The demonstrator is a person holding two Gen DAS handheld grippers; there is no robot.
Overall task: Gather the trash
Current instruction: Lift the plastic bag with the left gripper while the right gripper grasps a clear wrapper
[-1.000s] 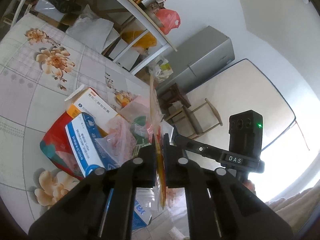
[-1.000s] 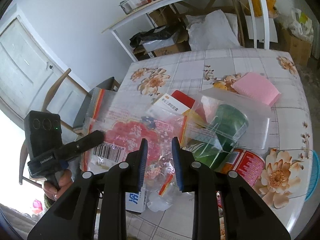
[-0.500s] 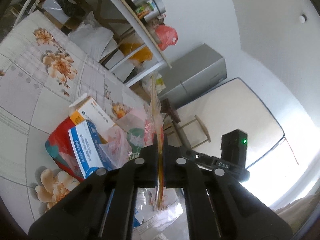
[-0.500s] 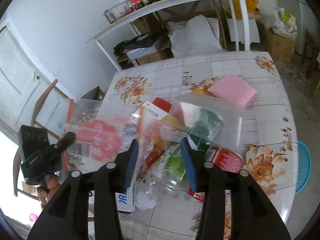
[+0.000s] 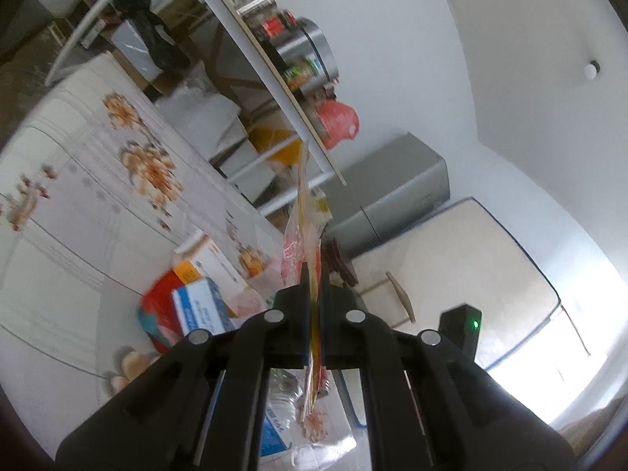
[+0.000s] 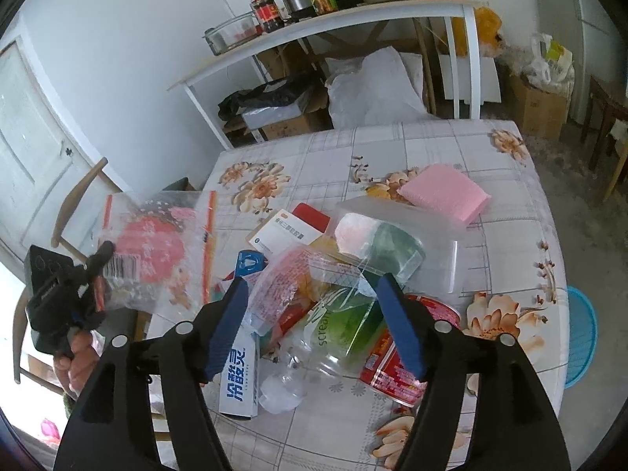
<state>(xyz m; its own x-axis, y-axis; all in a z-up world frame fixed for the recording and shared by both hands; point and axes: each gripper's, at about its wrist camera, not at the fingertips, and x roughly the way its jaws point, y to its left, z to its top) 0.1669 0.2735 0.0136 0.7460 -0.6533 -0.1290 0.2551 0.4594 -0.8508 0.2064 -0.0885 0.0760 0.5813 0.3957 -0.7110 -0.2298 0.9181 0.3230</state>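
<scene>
My left gripper point(image 6: 92, 271) is shut on the corner of a clear zip bag with red print point(image 6: 157, 251) and holds it in the air, left of the table edge. From the left wrist the bag point(image 5: 304, 235) stands edge-on, pinched in the left gripper point(image 5: 314, 298). My right gripper point(image 6: 313, 286) hovers over the trash heap with its jaws opening. Its pads press on nothing. Below it lie a crumpled clear wrapper point(image 6: 286, 286), a clear bottle with a green label point(image 6: 333, 333), a red can point(image 6: 396, 369) and a blue-and-white box point(image 6: 239, 376).
The floral table point(image 6: 510, 243) also holds a pink pad point(image 6: 443, 196), a white medicine box point(image 6: 286, 231) and a clear plastic tub point(image 6: 428, 235). A white shelf point(image 6: 322, 23) with pots stands behind. A wooden chair point(image 6: 78, 188) is on the left and a blue basket point(image 6: 581, 333) on the right.
The right jaws went from nearly shut to wide apart. The left gripper drew the printed bag off the heap, out to the left and clear of the right fingers.
</scene>
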